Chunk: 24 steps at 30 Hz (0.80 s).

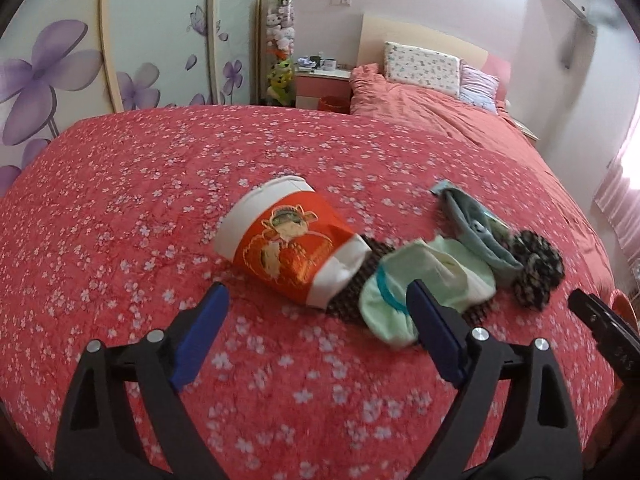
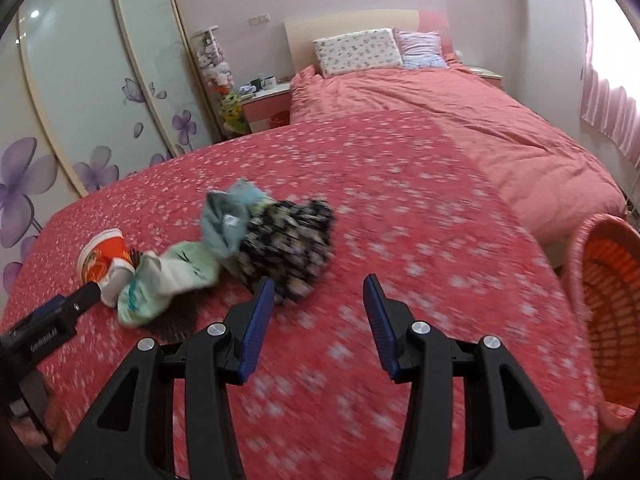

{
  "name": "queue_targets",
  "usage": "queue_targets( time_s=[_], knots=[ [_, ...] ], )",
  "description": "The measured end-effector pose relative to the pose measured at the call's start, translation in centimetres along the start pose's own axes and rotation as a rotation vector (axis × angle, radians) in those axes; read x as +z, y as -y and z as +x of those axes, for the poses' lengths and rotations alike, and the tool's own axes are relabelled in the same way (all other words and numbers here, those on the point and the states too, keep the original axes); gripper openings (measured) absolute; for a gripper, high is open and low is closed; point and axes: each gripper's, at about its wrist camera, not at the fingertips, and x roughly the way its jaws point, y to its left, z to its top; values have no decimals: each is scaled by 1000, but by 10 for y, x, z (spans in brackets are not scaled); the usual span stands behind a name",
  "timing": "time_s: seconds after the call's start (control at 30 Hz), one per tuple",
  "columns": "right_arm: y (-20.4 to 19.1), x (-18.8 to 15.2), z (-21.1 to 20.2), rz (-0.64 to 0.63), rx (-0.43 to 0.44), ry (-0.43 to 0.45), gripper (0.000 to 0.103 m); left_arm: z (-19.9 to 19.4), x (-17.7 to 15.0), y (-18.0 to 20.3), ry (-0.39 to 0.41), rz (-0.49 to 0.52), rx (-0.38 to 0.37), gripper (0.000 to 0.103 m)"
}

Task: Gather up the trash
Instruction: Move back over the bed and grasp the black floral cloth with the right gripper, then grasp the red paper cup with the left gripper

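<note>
An orange and white paper cup (image 1: 286, 240) lies on its side on the red flowered bedspread (image 1: 140, 200); it also shows in the right wrist view (image 2: 102, 262). Against it lie a pale green sock (image 1: 420, 284), a grey-blue sock (image 1: 472, 224) and a dark patterned cloth (image 1: 536, 268). My left gripper (image 1: 316, 304) is open, just in front of the cup and the green sock, touching neither. My right gripper (image 2: 318, 292) is open and empty, above the bedspread just right of the dark cloth (image 2: 292, 240).
An orange woven basket (image 2: 608, 292) stands at the bed's right edge. Behind are a pink duvet (image 2: 460, 120), pillows (image 2: 356, 50), a bedside table (image 1: 324, 84) and a flowered wardrobe (image 1: 60, 60).
</note>
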Motion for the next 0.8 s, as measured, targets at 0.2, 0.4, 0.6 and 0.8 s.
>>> queue_targets(
  time_s=[0.2, 0.4, 0.6, 0.8],
  knots=[
    [-17, 12, 24, 9, -23, -4, 47, 18, 11, 2, -18, -25, 53, 91],
    [-21, 10, 41, -19, -58, -51, 15, 38, 17, 6, -59, -39, 113, 91],
    [-6, 3, 29, -15, -86, -26, 9, 49, 15, 4, -86, -20, 138, 91],
    [13, 3, 19, 23, -108, -19, 9, 45, 11, -16, -83, 6, 135, 91]
  ],
)
